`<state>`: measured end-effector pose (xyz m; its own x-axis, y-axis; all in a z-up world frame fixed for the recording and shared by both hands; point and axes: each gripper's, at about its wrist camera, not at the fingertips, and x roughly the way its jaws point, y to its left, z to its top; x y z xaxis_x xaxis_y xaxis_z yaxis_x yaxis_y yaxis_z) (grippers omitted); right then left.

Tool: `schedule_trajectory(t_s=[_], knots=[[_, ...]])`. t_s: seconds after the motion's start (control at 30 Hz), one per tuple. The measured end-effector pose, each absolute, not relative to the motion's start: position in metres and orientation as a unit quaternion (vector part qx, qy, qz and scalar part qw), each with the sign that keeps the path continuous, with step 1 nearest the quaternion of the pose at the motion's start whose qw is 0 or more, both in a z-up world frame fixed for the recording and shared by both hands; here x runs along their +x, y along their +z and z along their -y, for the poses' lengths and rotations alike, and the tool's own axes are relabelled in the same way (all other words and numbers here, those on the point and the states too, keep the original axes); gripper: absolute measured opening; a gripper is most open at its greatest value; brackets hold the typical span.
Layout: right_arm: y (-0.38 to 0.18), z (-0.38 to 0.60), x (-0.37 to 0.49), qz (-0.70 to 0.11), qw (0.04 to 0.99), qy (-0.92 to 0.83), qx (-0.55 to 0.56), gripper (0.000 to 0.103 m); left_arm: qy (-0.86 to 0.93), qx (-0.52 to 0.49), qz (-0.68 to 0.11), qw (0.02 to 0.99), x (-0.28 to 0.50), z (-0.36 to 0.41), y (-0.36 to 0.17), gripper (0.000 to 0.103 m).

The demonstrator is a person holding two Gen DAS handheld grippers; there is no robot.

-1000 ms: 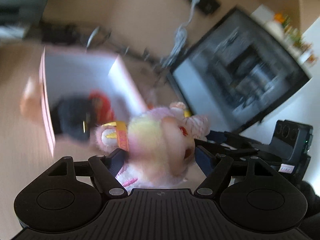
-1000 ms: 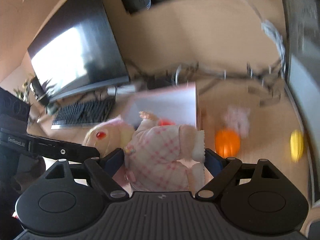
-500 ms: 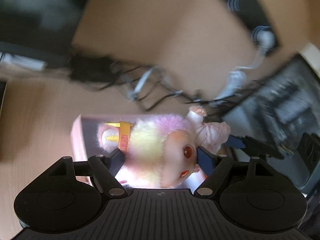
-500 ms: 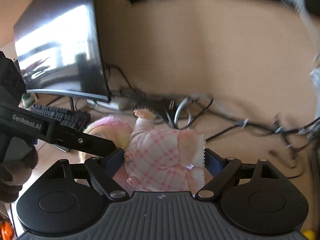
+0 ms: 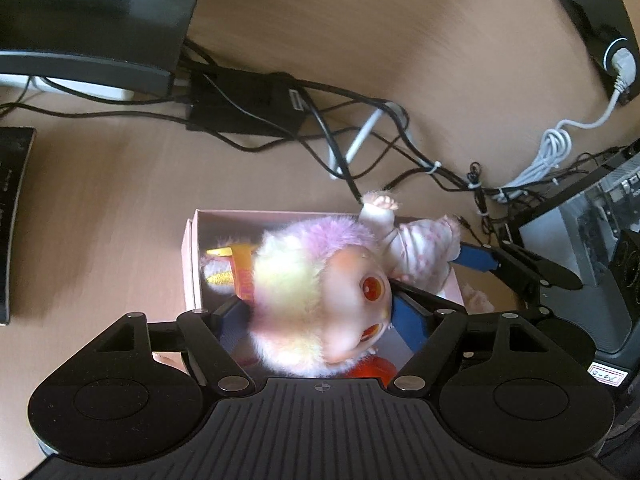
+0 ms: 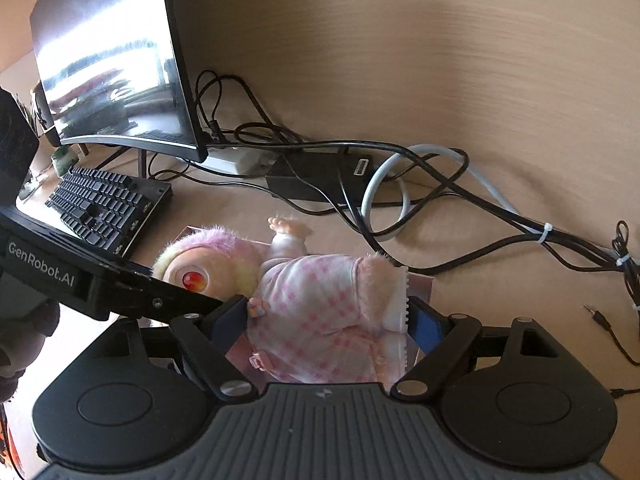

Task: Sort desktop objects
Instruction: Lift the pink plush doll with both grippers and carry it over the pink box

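Both grippers grasp one doll [image 5: 320, 292] over the open pink box [image 5: 191, 264] — the left gripper [image 5: 320, 320] is clamped on its furry head, the right gripper [image 6: 328, 320] on its pink-checked body. An orange-red object [image 5: 372, 370], too hidden to identify, lies in the box at 6 o'clock of the head. Tangled cables [image 6: 400, 184] lie at 12 o'clock, a keyboard [image 6: 100, 204] at 10.

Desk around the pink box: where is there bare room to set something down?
Bare desk lies left of the pink box, toward the keyboard. Behind the box, the cables and black adapter crowd it. The doll fills the box's opening.
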<state>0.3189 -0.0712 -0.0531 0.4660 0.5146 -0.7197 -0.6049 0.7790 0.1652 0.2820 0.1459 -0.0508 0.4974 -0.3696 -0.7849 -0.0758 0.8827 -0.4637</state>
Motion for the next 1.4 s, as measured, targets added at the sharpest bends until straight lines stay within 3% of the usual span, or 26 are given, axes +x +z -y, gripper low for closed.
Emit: schedule_trajectory(t_s=[0.43,0.6,0.8,0.93,1.0,1.07,1.4], knots=[[-0.046,0.079,0.257,-0.456,0.825,0.328,-0.064,0.084,-0.115,-0.220,-0.545,0.801,0.227,-0.139,-0.049,0.082],[-0.044,0.076,0.242,-0.455,0.828,0.315,-0.086,0.085,-0.126,-0.209,-0.528,0.814,0.214,-0.140,-0.046,0.084],[-0.017,0.094,0.231,-0.427,0.849,0.293,-0.102,0.094,-0.143,-0.233,-0.483,0.832,0.209,-0.158,-0.022,0.093],[-0.006,0.097,0.226,-0.399,0.867,0.275,-0.115,0.094,-0.142,-0.240,-0.468,0.839,0.206,-0.167,-0.014,0.093],[-0.002,0.093,0.218,-0.392,0.863,0.297,-0.113,0.087,-0.145,-0.241,-0.471,0.836,0.204,-0.166,-0.016,0.093],[-0.008,0.081,0.208,-0.389,0.857,0.307,-0.145,0.081,-0.149,-0.240,-0.478,0.831,0.203,-0.162,-0.021,0.093],[-0.059,0.037,0.161,-0.305,0.822,0.317,-0.363,0.083,-0.148,-0.181,-0.485,0.843,0.206,-0.136,-0.040,0.094]])
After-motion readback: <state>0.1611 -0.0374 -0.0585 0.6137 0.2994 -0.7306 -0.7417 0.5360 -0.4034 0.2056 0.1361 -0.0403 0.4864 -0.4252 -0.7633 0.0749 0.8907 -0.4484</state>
